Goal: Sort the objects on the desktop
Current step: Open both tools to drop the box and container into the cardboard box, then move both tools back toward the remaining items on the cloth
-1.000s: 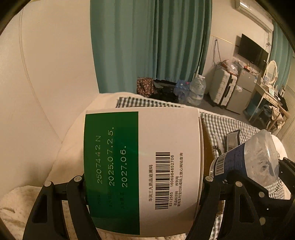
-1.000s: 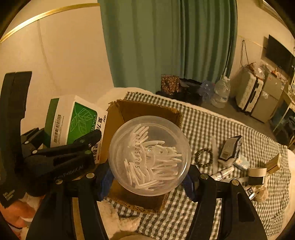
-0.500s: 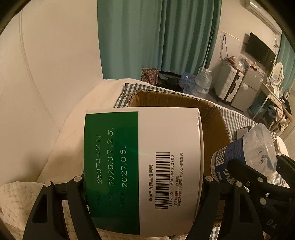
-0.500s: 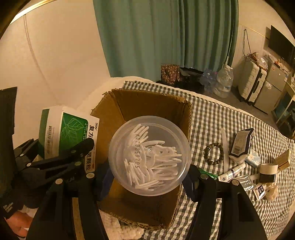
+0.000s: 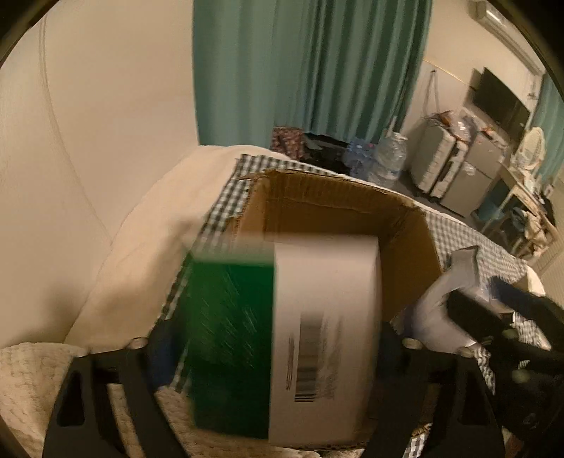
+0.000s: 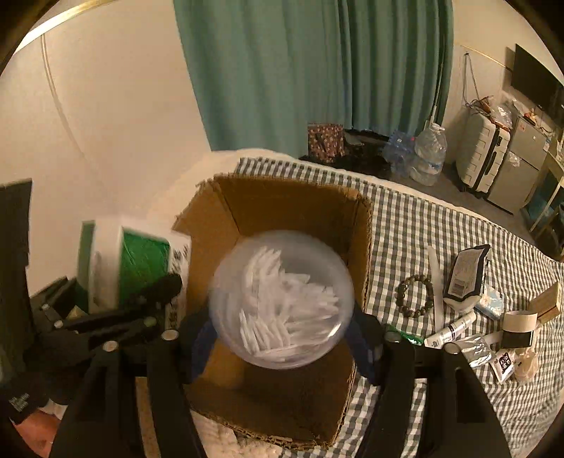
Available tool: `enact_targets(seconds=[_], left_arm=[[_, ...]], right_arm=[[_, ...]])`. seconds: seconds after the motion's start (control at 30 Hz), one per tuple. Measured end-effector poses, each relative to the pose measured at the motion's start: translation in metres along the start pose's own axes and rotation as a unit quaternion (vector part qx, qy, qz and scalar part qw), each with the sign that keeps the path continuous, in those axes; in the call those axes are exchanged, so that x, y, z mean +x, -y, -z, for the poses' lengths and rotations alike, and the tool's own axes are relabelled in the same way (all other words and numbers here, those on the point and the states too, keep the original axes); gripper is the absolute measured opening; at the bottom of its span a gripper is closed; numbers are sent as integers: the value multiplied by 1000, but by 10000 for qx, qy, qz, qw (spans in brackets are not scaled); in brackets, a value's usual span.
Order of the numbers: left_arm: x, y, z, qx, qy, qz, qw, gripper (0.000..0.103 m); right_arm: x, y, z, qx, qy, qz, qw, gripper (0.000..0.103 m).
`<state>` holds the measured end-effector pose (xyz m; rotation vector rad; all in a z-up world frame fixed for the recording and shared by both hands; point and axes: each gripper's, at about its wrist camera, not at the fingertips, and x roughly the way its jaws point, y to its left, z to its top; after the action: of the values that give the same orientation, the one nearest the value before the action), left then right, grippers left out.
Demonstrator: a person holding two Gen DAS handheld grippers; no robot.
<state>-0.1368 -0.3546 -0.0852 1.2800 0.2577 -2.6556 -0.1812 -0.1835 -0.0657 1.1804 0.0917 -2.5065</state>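
Teal curtains (image 6: pixel 313 70) hang at twelve o'clock against a cream wall (image 6: pixel 116 116). Below them, on the floor, sit a patterned bag (image 6: pixel 325 142) and, just to its right, large clear water bottles (image 6: pixel 426 155). At two o'clock stand a pale suitcase (image 6: pixel 481 155) and, just beside it, a small grey fridge (image 6: pixel 518 165); a dark television (image 6: pixel 535 84) hangs on the wall above them. In the left wrist view an oval mirror (image 5: pixel 532 146) shows at three o'clock and an air conditioner (image 5: pixel 488 17) at one o'clock.
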Motion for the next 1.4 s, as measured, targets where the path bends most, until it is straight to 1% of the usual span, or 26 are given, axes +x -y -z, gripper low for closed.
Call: enact_targets(seconds=[0.03, 0.07, 0.1, 0.17, 0.37, 0.53, 0.73, 0.83, 0.9, 0.97, 1.03, 1.13, 1.2, 1.33, 1.4], left_arm=[[1, -1, -1, -4, -32, -50, 10000, 103], [0, -2, -1, 0, -30, -24, 10000, 103], [1, 2, -4, -2, -28, 4, 10000, 103], [0, 4, -3, 9, -18, 12, 10000, 103], [0, 16, -4, 186, 43, -32, 9998, 103], [-8, 25, -4, 242, 142, -35, 9996, 103], [-30, 48, -1, 392, 286, -7, 9988, 103], [-42, 73, 2, 380, 28, 117, 9992, 103], [-52, 91, 6, 494, 96, 105, 9987, 103], [-62, 116, 14, 730, 184, 92, 9971, 103], [-70, 136, 20, 880, 222, 147, 9958, 103], [-84, 171, 32, 958, 239, 244, 9948, 103], [-91, 189, 39, 1034, 264, 303, 9938, 103], [-107, 234, 57, 1347, 372, 385, 9894, 103], [-113, 248, 64, 1430, 437, 399, 9880, 103]], right_arm=[[-3, 1, 0, 30, 104, 102, 9999, 79], [-8, 3, -2, 49, 251, 261, 9993, 86], [-11, 3, -2, 34, 346, 294, 9990, 88], [-17, 4, -2, -2, 441, 249, 9987, 88], [-21, 3, -2, 32, 418, 192, 9989, 88], [-31, 9, -1, 92, 461, 183, 9987, 88], [-62, 27, 5, 232, 602, 228, 9977, 88], [-81, 42, 13, 396, 749, 239, 9961, 88], [-95, 56, 19, 567, 846, 237, 9945, 88], [-109, 70, 25, 747, 902, 184, 9929, 88], [-124, 87, 30, 862, 974, 163, 9914, 88], [-149, 109, 41, 939, 1155, 395, 9881, 88], [-162, 123, 48, 996, 1186, 565, 9863, 88], [-187, 155, 65, 1278, 1240, 677, 9817, 88], [-202, 169, 74, 1345, 1307, 851, 9786, 88]])
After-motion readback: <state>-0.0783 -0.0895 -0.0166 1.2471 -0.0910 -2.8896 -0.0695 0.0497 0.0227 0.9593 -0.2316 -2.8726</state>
